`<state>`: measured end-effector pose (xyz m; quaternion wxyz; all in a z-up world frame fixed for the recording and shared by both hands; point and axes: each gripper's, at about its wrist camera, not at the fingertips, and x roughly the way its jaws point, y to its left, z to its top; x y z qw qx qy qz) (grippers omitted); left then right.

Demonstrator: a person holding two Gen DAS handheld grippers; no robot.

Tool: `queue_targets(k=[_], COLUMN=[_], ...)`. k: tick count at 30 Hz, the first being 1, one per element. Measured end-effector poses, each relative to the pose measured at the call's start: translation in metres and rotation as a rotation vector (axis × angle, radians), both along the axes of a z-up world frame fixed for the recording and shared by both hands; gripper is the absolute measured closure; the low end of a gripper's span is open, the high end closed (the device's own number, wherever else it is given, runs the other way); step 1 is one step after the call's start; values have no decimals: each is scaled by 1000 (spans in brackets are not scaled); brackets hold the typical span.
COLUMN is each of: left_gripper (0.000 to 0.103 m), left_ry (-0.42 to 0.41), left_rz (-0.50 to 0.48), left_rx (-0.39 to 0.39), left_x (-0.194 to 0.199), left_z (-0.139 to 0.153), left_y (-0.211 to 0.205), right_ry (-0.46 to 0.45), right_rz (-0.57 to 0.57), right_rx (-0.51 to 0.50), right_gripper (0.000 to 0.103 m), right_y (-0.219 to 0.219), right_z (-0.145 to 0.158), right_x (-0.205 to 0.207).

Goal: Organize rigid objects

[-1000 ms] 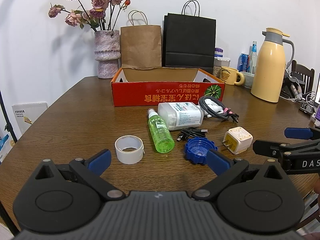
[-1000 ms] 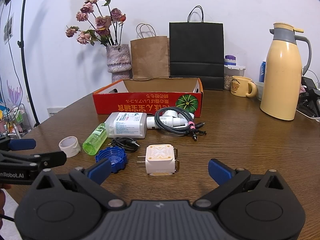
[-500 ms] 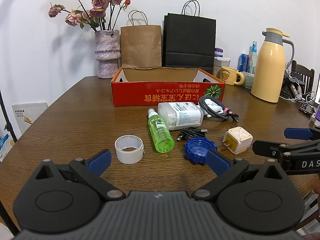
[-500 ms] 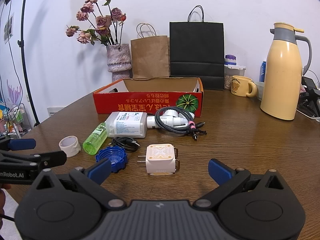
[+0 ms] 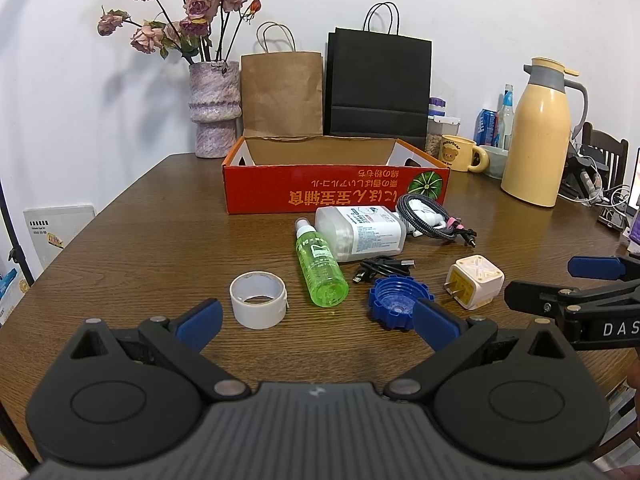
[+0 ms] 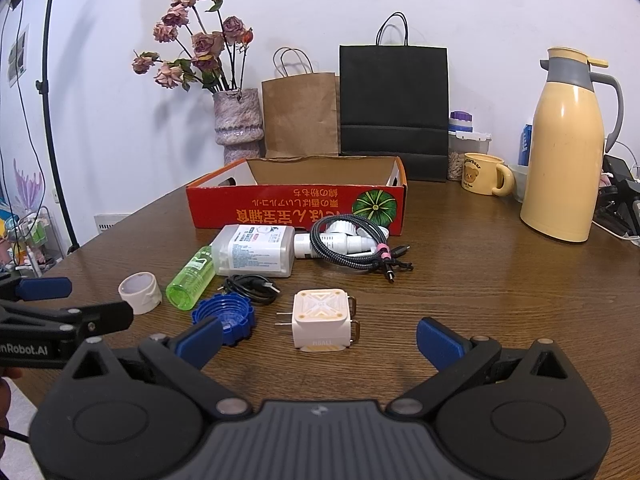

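Observation:
A red cardboard box stands open in the middle of the brown table. In front of it lie a white tape roll, a green spray bottle, a white bottle, a blue cap, a cream plug adapter, a black cable and a braided cable. My left gripper is open, just short of the tape roll and blue cap. My right gripper is open around the near end of the adapter.
At the back stand a vase of roses, a brown paper bag and a black bag. A yellow thermos, a bear mug and jars are at the right. Loose cables lie at the far right edge.

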<state>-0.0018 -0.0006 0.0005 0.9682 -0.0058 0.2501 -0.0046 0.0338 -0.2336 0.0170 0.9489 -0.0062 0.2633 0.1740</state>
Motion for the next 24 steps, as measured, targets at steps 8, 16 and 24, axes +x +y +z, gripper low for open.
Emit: queue_targets(k=[8,16,24], left_gripper=[0,0,0], left_ry=[-1,-1,-2], left_rz=[1,0,0], left_rx=[0,-2,-3], left_x=[0,0,0], left_z=[0,0,0], left_y=[-1,0,0], right_ry=[0,-1,-1], right_rz=[-1,-1,-1], right_rx=[-1,-2,-2], right_gripper=[0,0,0], right_y=[0,1,2], right_z=[0,0,0], right_x=[0,-1,0])
